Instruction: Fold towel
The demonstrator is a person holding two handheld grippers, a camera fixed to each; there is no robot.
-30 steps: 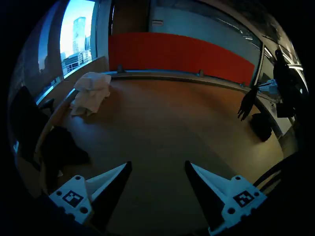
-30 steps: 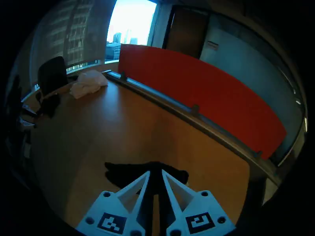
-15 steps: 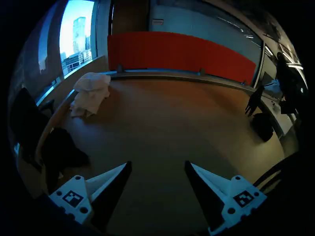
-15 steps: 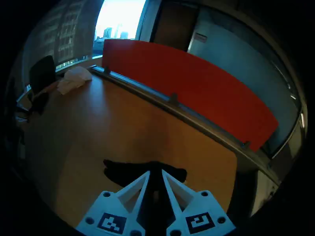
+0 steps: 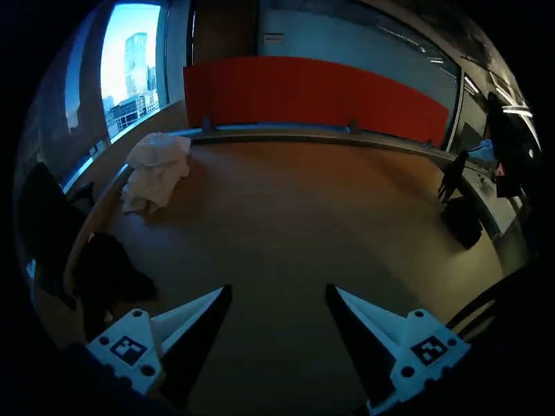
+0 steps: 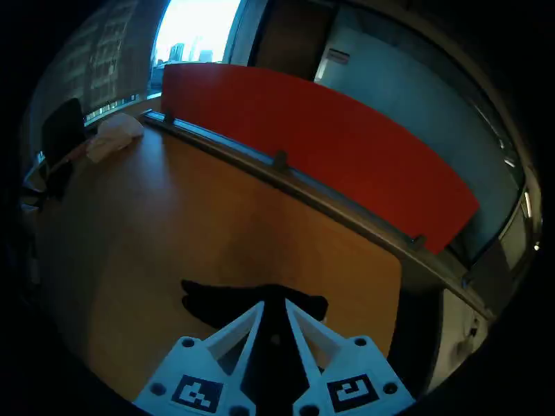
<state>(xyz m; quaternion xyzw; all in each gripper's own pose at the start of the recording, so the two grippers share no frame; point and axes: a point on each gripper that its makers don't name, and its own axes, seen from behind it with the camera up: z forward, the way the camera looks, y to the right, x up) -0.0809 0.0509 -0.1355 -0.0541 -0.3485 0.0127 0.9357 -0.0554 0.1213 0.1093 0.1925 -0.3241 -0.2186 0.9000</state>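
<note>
White towel (image 6: 111, 135) has slid further left in my right gripper view than a second ago. It lies crumpled at the counter's (image 6: 173, 222) far left, long axis near-to-far. My left gripper (image 5: 277, 298) has fingers apart; right gripper (image 6: 274, 312) fingers together on dark cloth (image 6: 215, 301).

1 white heap (image 5: 156, 170), 1 table (image 5: 291, 208), 1 partition (image 5: 312, 90).

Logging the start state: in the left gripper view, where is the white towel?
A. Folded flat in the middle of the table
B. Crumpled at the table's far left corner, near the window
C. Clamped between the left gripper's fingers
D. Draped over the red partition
B: the white towel lies in a crumpled heap at the far left corner of the wooden table, well ahead of the open left gripper.
</note>
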